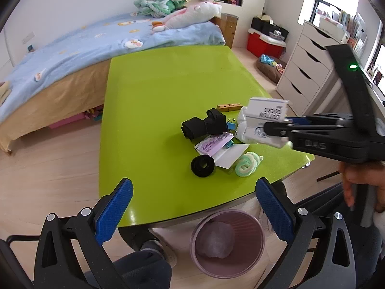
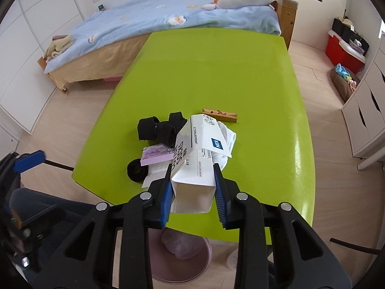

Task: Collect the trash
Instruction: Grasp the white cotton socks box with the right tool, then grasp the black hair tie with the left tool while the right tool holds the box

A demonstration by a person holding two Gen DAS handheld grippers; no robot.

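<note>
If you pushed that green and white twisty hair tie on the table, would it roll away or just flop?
The green and white hair tie would probably just slide or flop, since it lies flat in a soft coil on the green table. It looks fuzzy, so likely grippy rather than slippery. It also looks light, and should squash easily if a tool pinched it.
</note>
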